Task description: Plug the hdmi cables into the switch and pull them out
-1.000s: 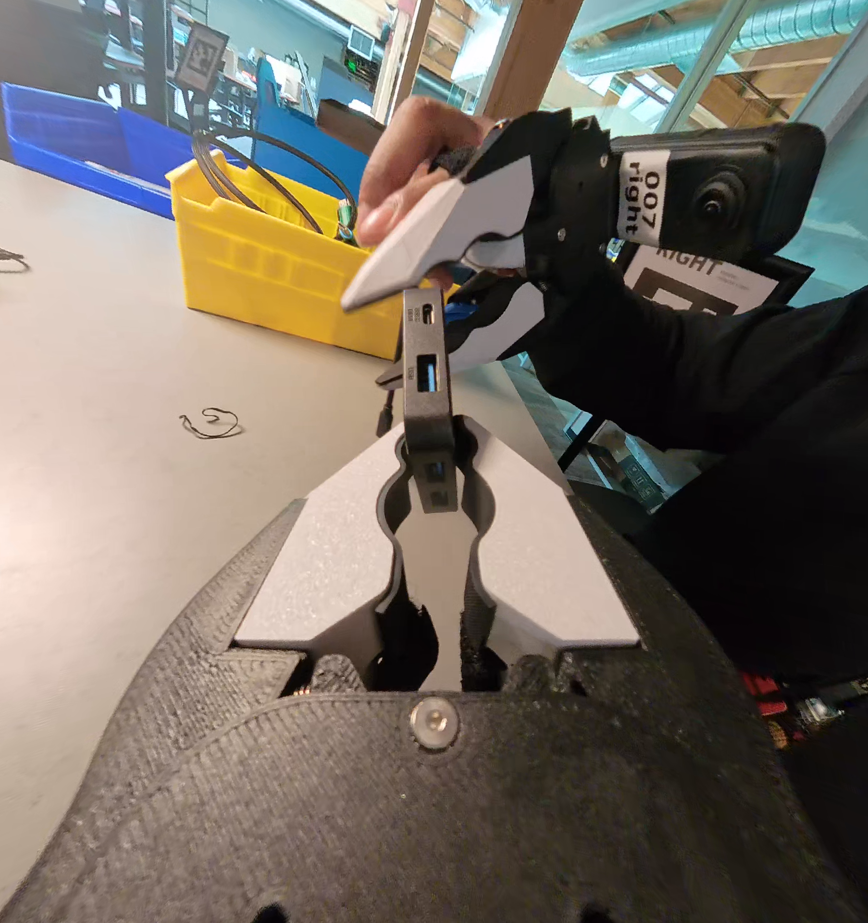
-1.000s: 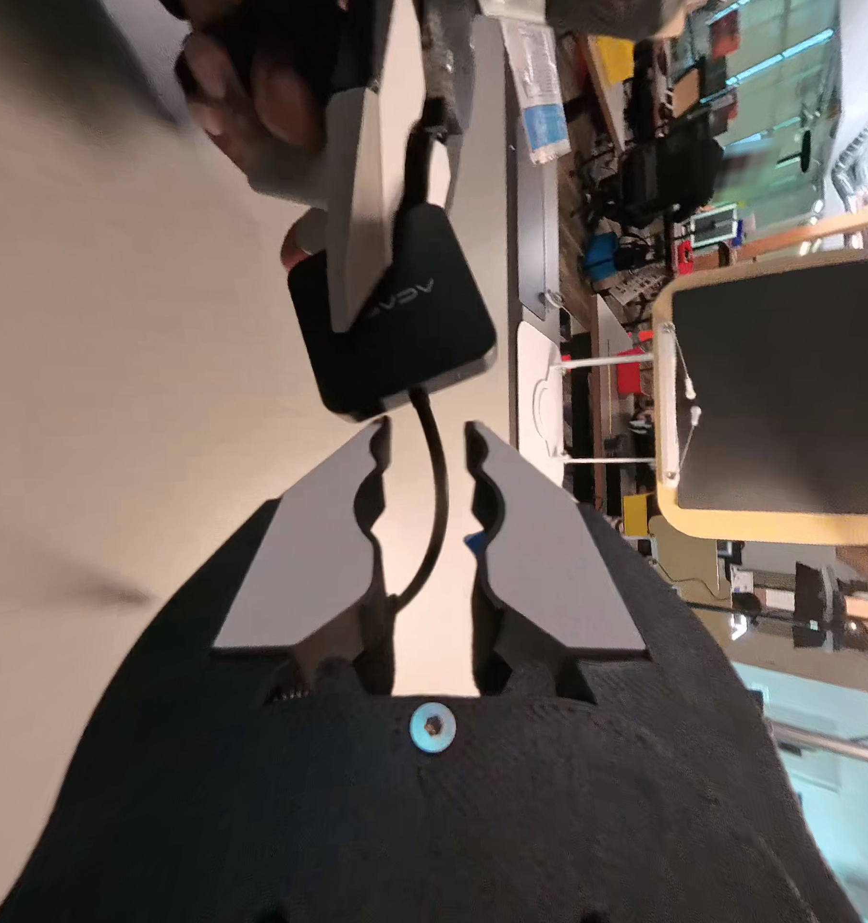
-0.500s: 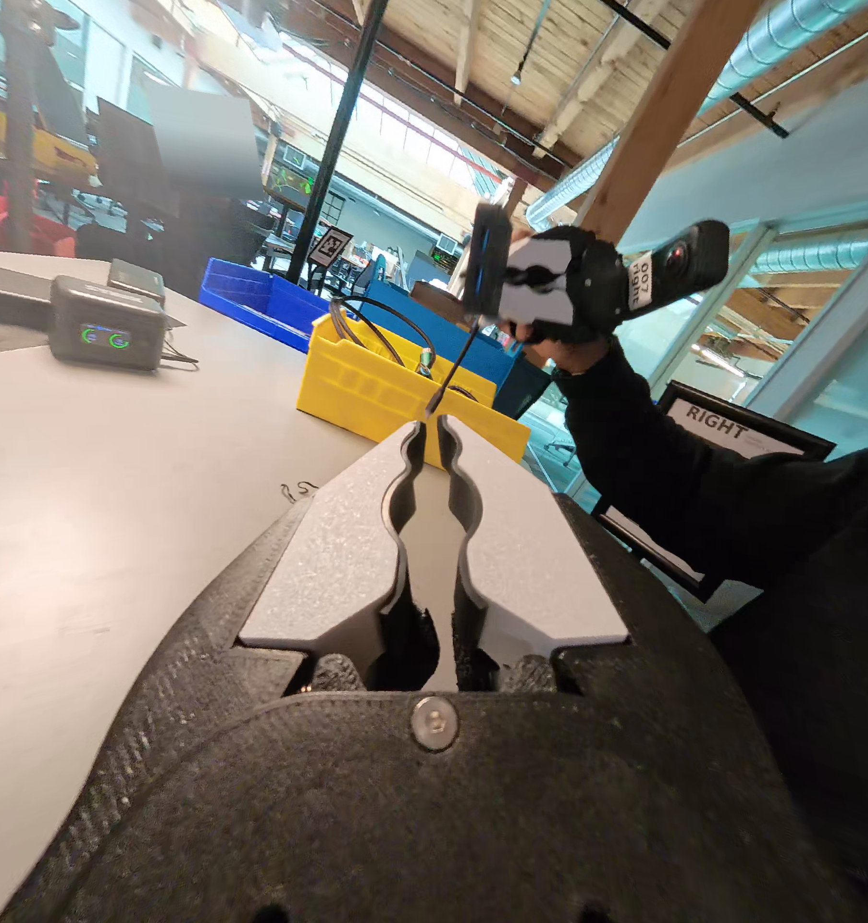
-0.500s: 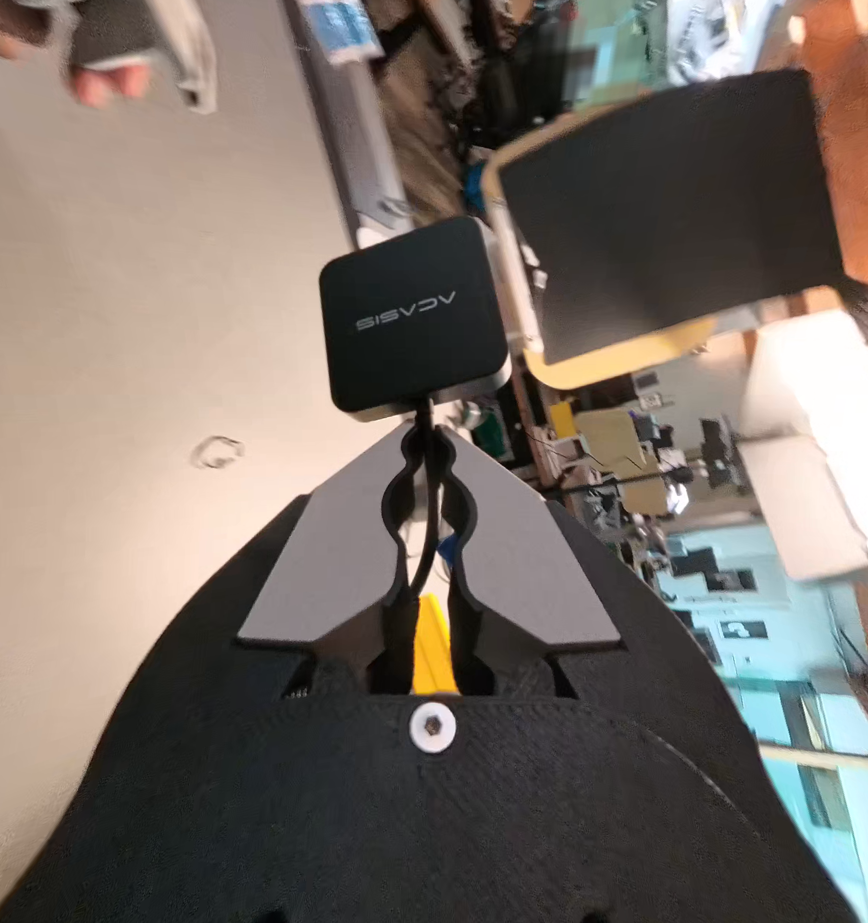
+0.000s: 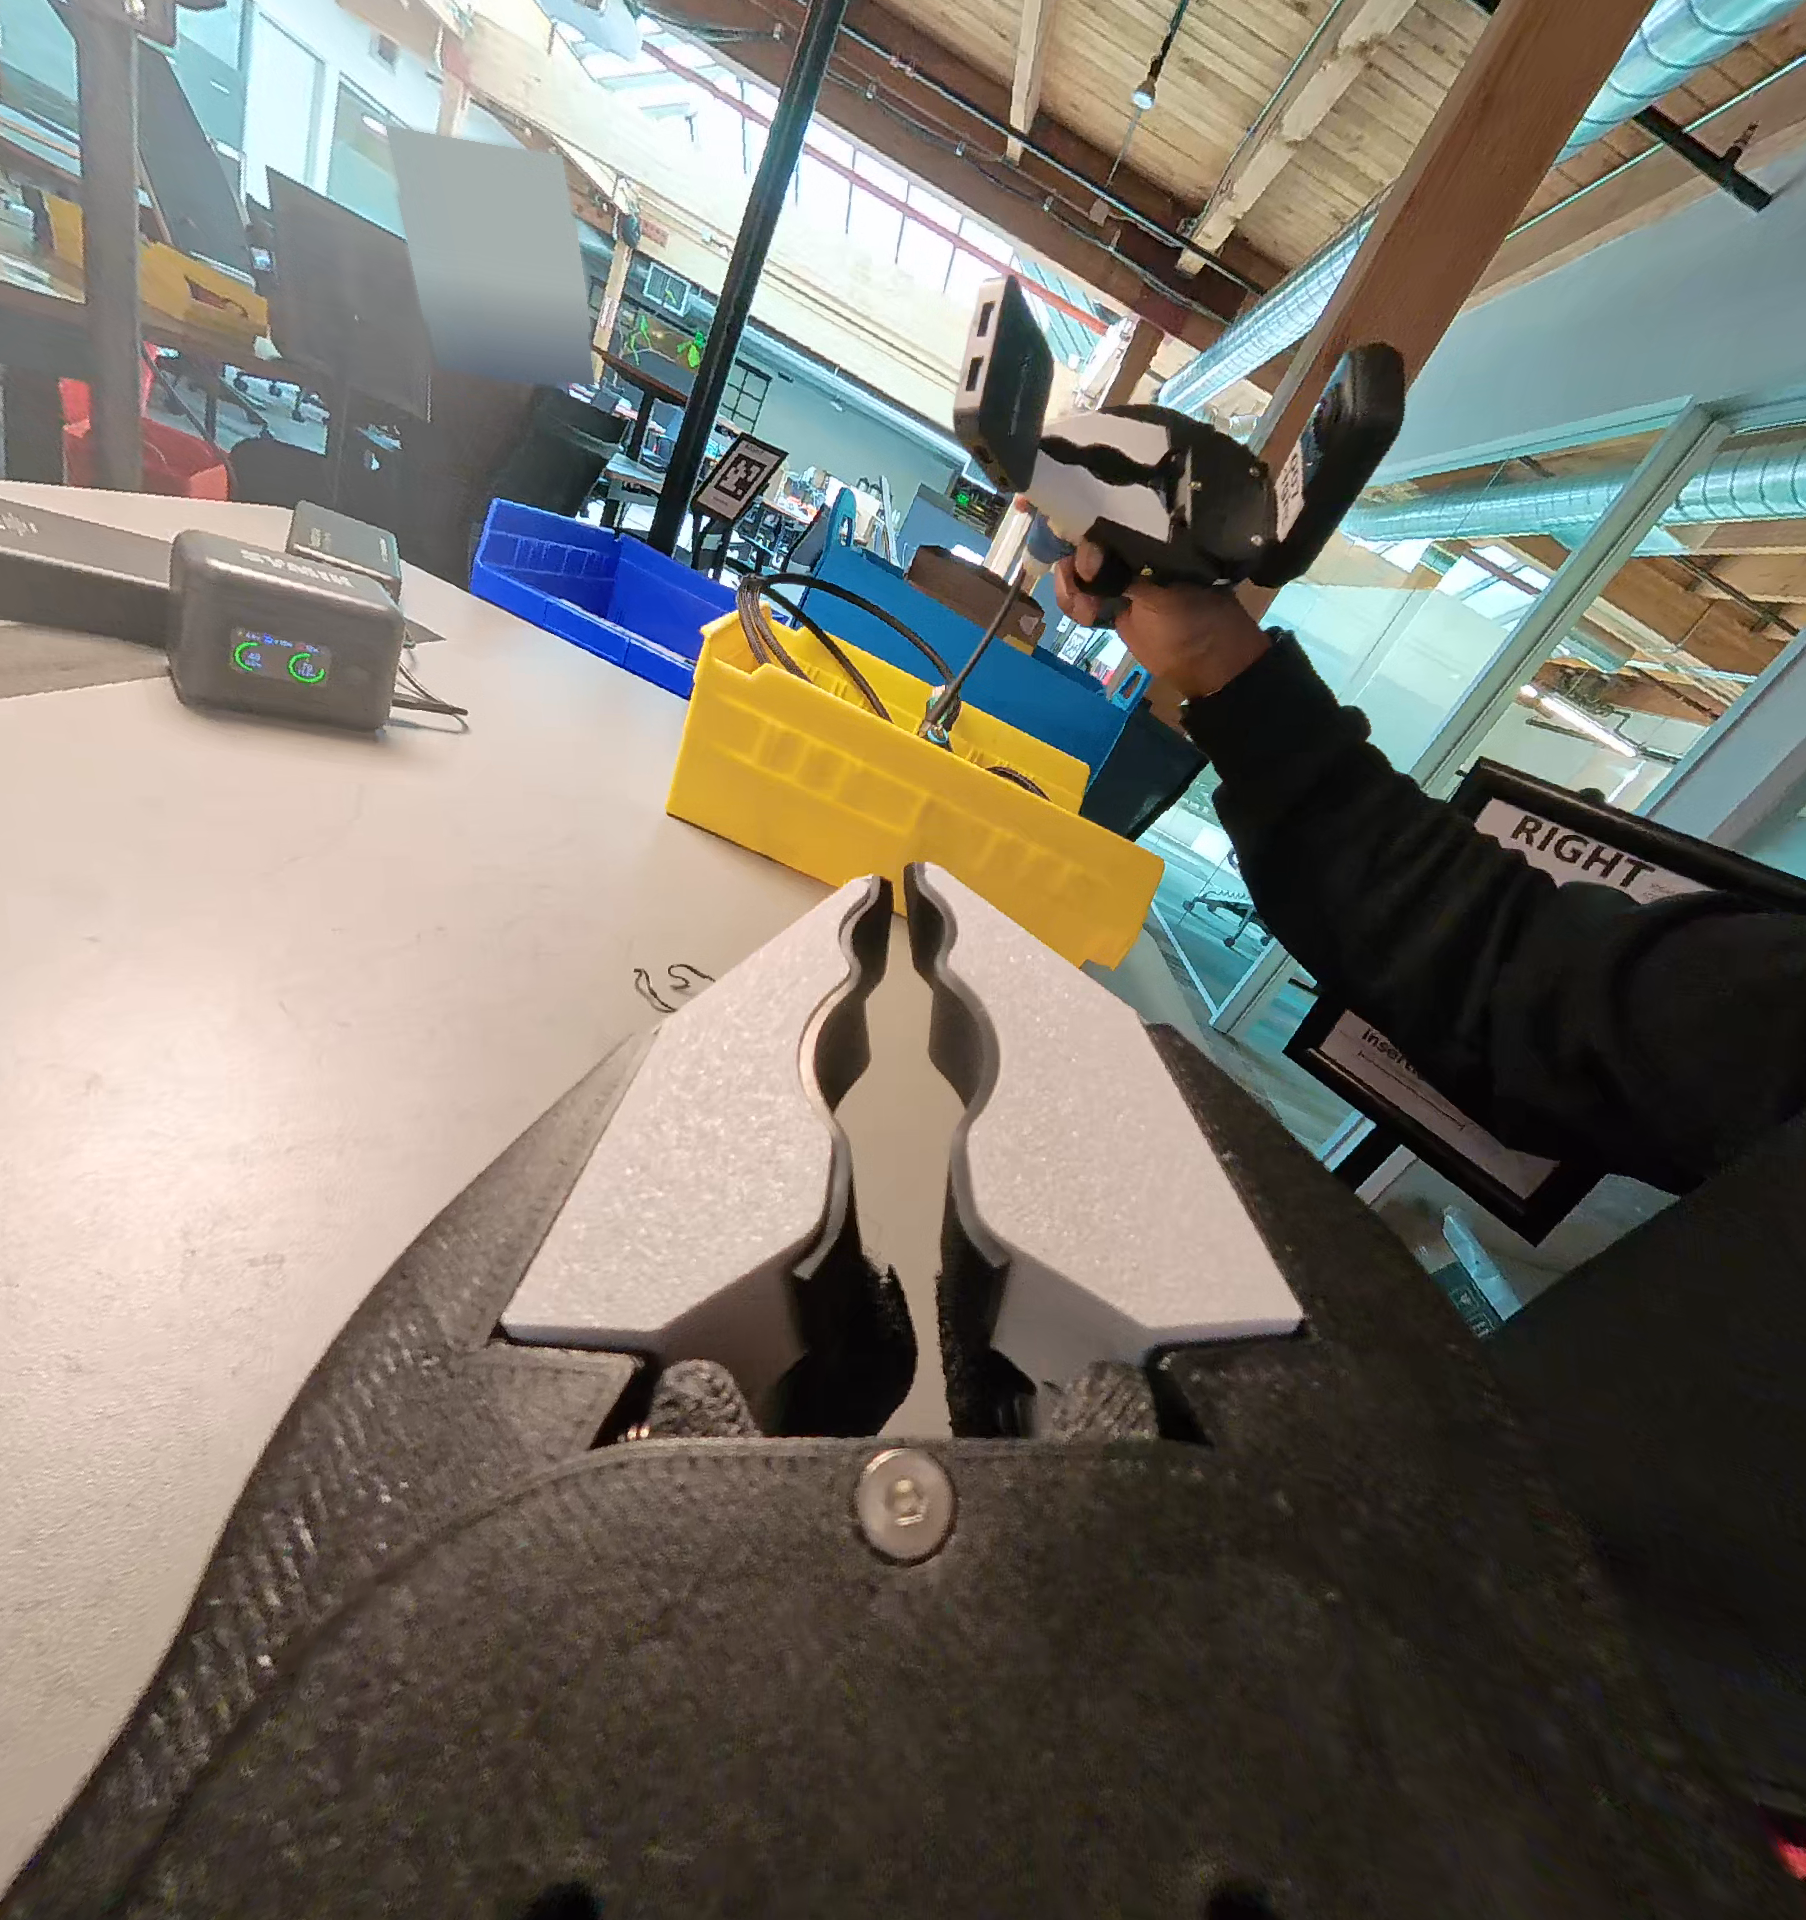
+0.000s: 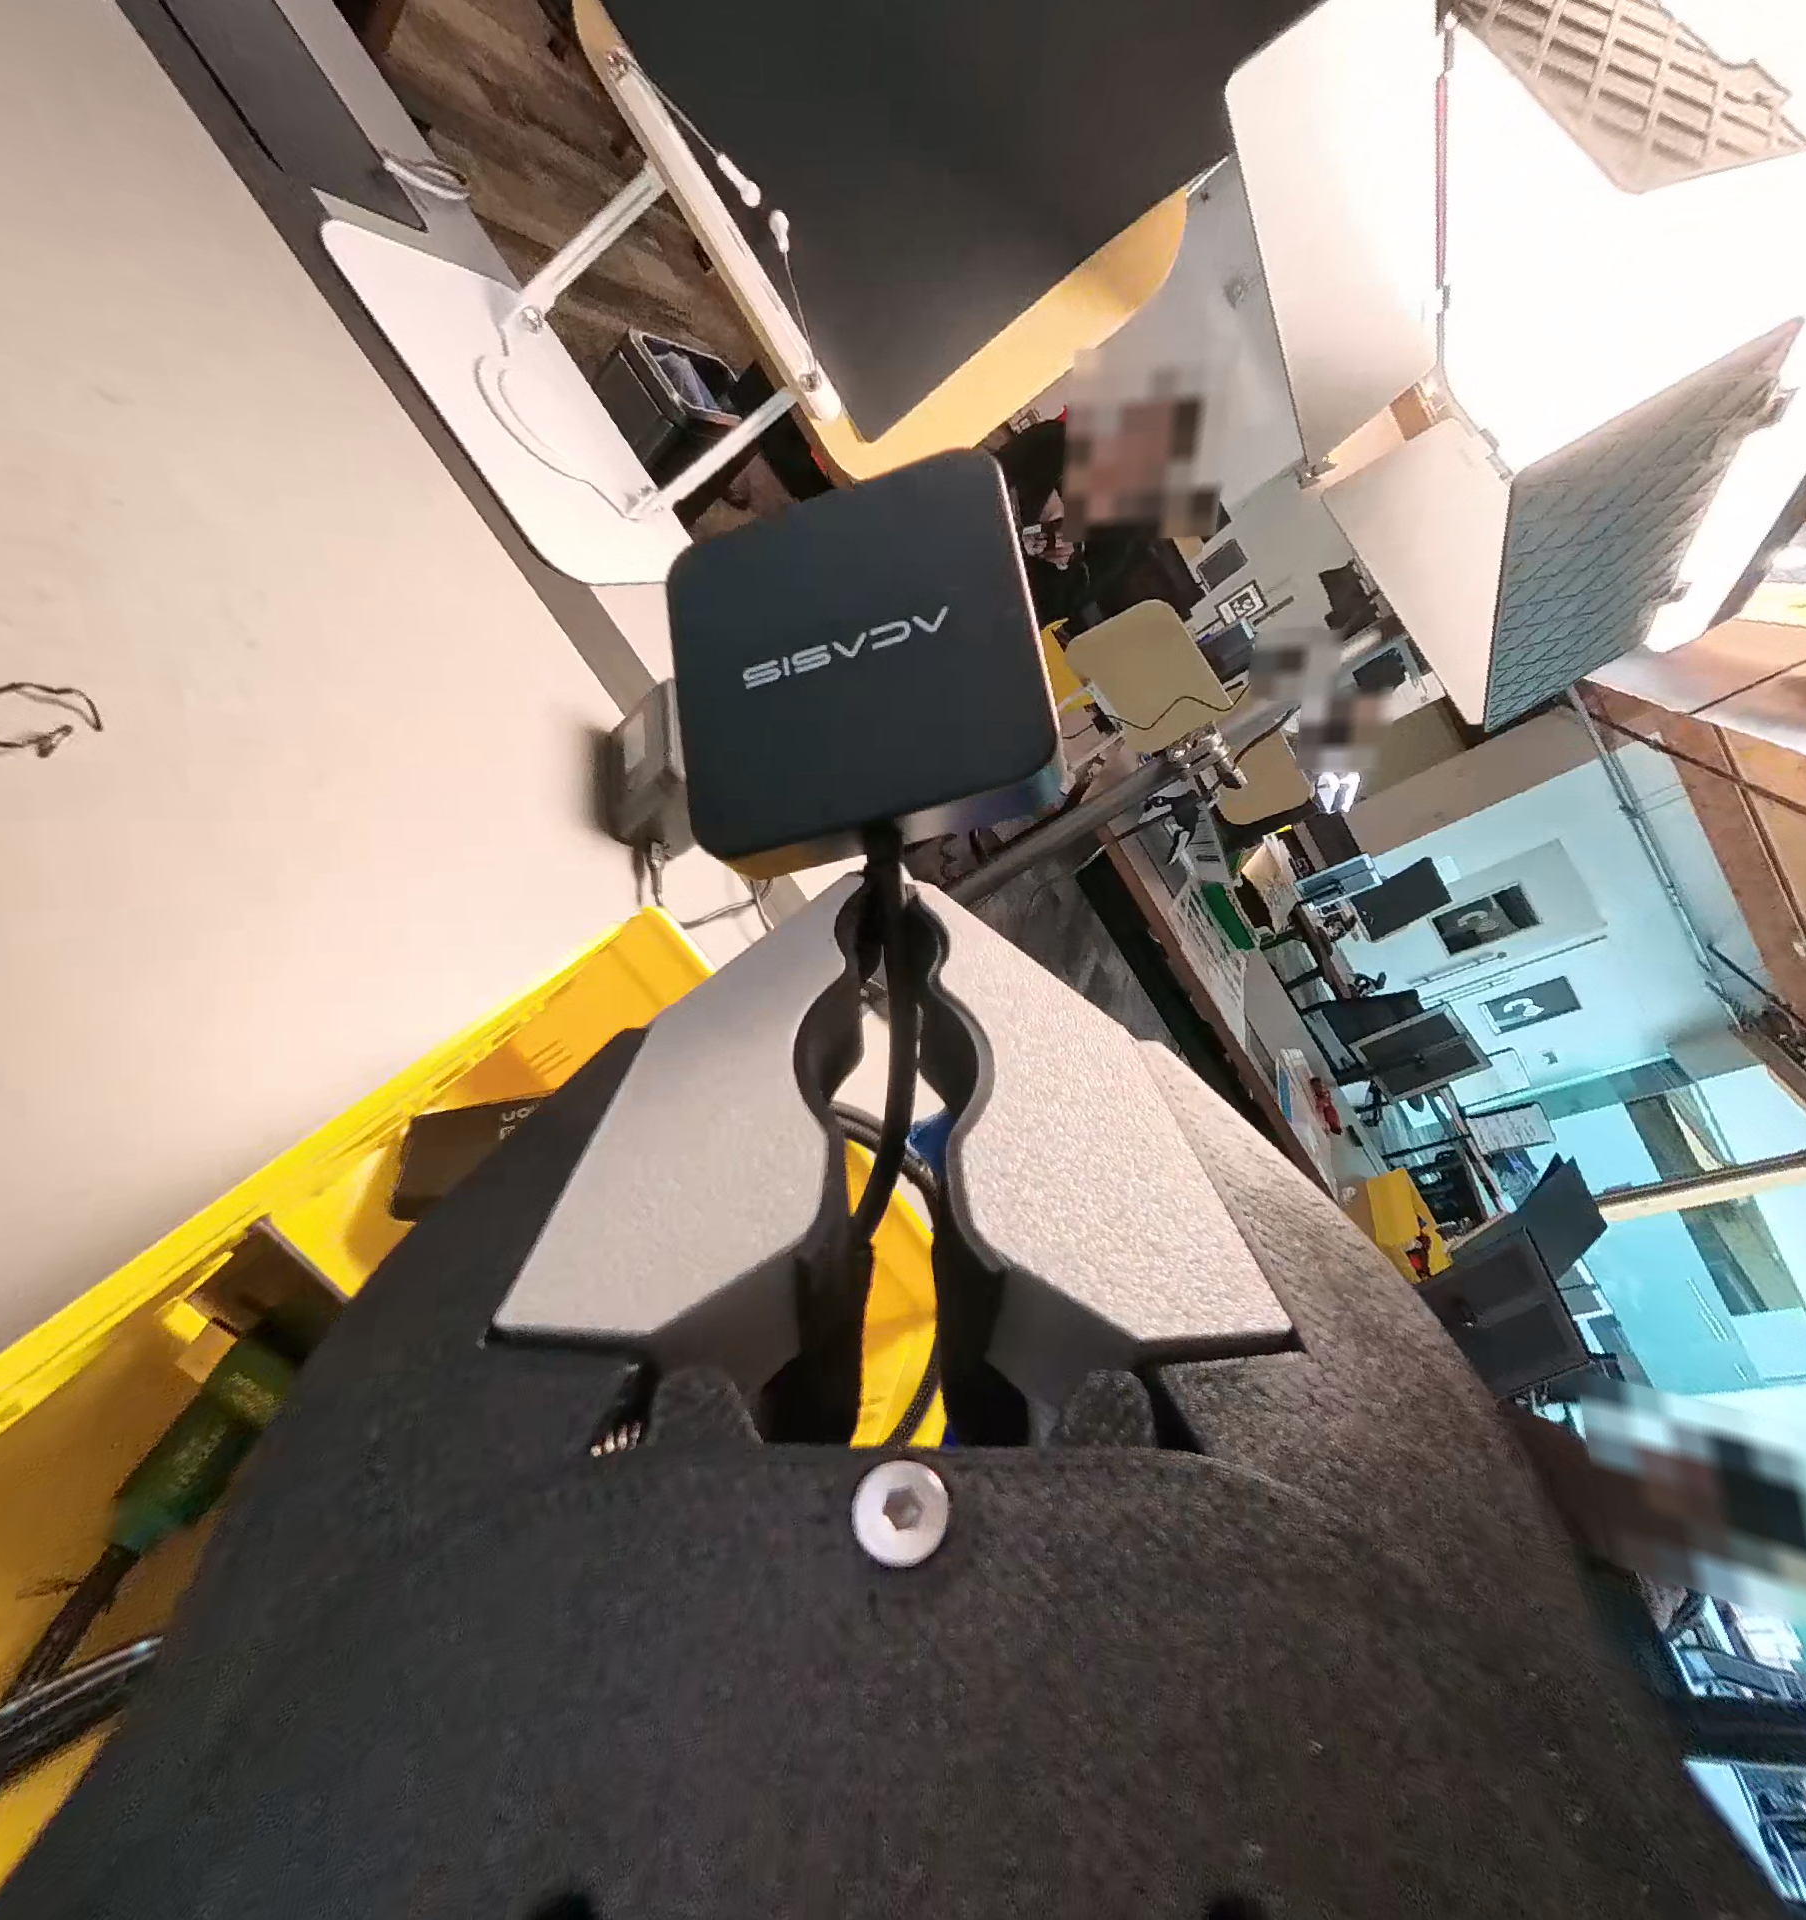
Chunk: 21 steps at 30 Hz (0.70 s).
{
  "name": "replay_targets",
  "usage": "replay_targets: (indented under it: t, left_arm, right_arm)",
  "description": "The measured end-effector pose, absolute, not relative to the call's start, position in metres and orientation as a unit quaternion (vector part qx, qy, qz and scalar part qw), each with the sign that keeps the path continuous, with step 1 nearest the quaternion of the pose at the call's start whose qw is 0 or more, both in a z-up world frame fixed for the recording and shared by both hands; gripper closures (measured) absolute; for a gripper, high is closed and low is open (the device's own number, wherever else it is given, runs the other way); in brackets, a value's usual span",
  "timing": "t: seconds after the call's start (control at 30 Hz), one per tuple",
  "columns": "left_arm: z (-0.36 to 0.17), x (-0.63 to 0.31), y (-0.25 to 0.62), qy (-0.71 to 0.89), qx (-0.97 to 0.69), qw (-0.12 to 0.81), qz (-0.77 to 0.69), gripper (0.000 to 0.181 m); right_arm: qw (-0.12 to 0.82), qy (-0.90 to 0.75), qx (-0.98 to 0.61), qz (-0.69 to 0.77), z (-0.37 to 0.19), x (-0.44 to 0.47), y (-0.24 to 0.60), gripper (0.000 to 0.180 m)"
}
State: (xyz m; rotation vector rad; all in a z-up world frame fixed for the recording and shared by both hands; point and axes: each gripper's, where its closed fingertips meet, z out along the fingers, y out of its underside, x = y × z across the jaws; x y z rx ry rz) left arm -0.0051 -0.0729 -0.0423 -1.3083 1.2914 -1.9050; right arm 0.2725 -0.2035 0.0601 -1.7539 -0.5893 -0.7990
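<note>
In the left wrist view the left gripper (image 5: 897,894) is pressed together and empty above the surface (image 5: 255,987), the yellow bin (image 5: 909,810) at twelve o'clock, while the right wrist view shows the right gripper (image 6: 891,914) pinching the switch's cable (image 6: 894,1039), the switch (image 6: 857,665) just beyond at twelve o'clock

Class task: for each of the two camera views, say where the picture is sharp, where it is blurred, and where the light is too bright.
Left wrist view: mostly sharp, yellow bin crisp, windows behind washed out. Right wrist view: black switch sharp, yellow bin blurred, lamp panel glaring white.
</note>
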Motion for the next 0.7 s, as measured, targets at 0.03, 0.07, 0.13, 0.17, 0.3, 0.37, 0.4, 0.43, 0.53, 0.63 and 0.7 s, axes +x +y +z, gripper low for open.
replay_targets:
  t: [0.03, 0.07, 0.13, 0.17, 0.3, 0.37, 0.4, 0.43, 0.53, 0.63, 0.7]
  left_arm:
    - [-0.044, -0.004, -0.073, 0.474, -0.480, 0.244, -0.697, 0.178]
    - [-0.045, -0.004, -0.074, 0.475, -0.481, 0.242, -0.696, 0.178]
    - [-0.047, -0.003, -0.075, 0.478, -0.482, 0.240, -0.694, 0.178]
    - [-0.047, -0.003, -0.076, 0.479, -0.482, 0.240, -0.694, 0.178]
    - [-0.047, -0.002, -0.079, 0.483, -0.480, 0.240, -0.691, 0.178]
    - [-0.047, -0.002, -0.080, 0.484, -0.479, 0.241, -0.691, 0.178]
    - [-0.047, -0.002, -0.080, 0.484, -0.479, 0.240, -0.692, 0.178]
    - [-0.047, -0.002, -0.080, 0.484, -0.479, 0.240, -0.692, 0.178]
    - [-0.047, -0.002, -0.081, 0.485, -0.479, 0.238, -0.692, 0.178]
    - [-0.048, -0.001, -0.082, 0.486, -0.479, 0.238, -0.691, 0.178]
    - [-0.050, -0.001, -0.083, 0.489, -0.480, 0.238, -0.688, 0.178]
  right_arm:
    - [0.533, -0.249, -0.736, -0.336, 0.060, 0.272, -0.205, 0.176]
    - [0.531, -0.250, -0.736, -0.337, 0.060, 0.271, -0.206, 0.176]
    - [0.531, -0.249, -0.736, -0.337, 0.060, 0.271, -0.208, 0.176]
    - [0.531, -0.248, -0.737, -0.337, 0.060, 0.271, -0.209, 0.176]
    - [0.530, -0.244, -0.737, -0.341, 0.061, 0.273, -0.213, 0.176]
    - [0.530, -0.242, -0.738, -0.340, 0.060, 0.274, -0.215, 0.176]
    - [0.529, -0.243, -0.738, -0.340, 0.060, 0.274, -0.216, 0.176]
    - [0.527, -0.243, -0.739, -0.341, 0.059, 0.274, -0.216, 0.176]
    - [0.526, -0.246, -0.739, -0.342, 0.057, 0.273, -0.217, 0.176]
    - [0.514, -0.261, -0.735, -0.355, 0.058, 0.278, -0.212, 0.176]
    - [0.458, -0.300, -0.738, -0.394, 0.050, 0.296, -0.205, 0.176]
